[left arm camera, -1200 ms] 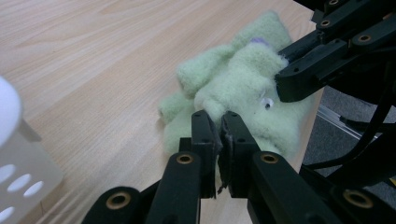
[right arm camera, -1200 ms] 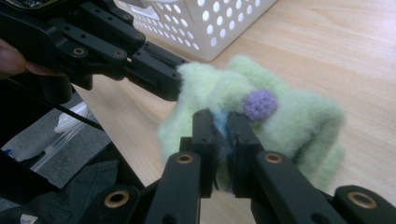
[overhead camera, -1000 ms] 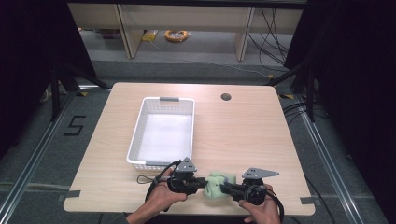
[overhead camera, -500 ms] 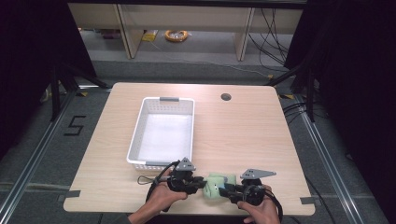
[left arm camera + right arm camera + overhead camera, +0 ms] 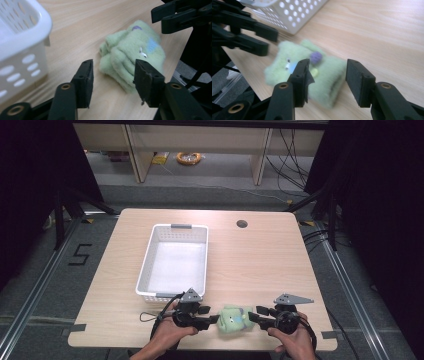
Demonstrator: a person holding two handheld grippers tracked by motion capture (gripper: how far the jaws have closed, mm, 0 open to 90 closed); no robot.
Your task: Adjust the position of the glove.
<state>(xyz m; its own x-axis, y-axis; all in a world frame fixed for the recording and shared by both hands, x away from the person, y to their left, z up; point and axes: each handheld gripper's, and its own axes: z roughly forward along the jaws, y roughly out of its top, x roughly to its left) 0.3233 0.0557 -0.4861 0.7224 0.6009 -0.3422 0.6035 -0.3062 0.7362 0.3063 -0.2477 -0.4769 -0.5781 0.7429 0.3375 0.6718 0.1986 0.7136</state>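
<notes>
A folded, fuzzy green sock (image 5: 234,319) with blue and purple patches lies on the wooden table (image 5: 260,265) near its front edge. My left gripper (image 5: 212,319) points at the sock from the left and my right gripper (image 5: 252,315) from the right. Both sets of jaws have just been opening. In the left gripper view the jaws (image 5: 113,75) stand apart, with the near end of the sock (image 5: 130,52) just beyond them. In the right gripper view the right gripper (image 5: 328,72) straddles one end of the sock (image 5: 294,60) without pressing on it.
A white perforated basket (image 5: 175,227) stands empty at the table's centre-left, just behind my left gripper; its corner (image 5: 25,32) is close on that side. A round cable hole (image 5: 242,224) sits at the back. The table's front edge runs right under both hands.
Both grippers were shut on the sock and have let go of it; it now rests on the table. The right gripper has drawn back a little to the right.
</notes>
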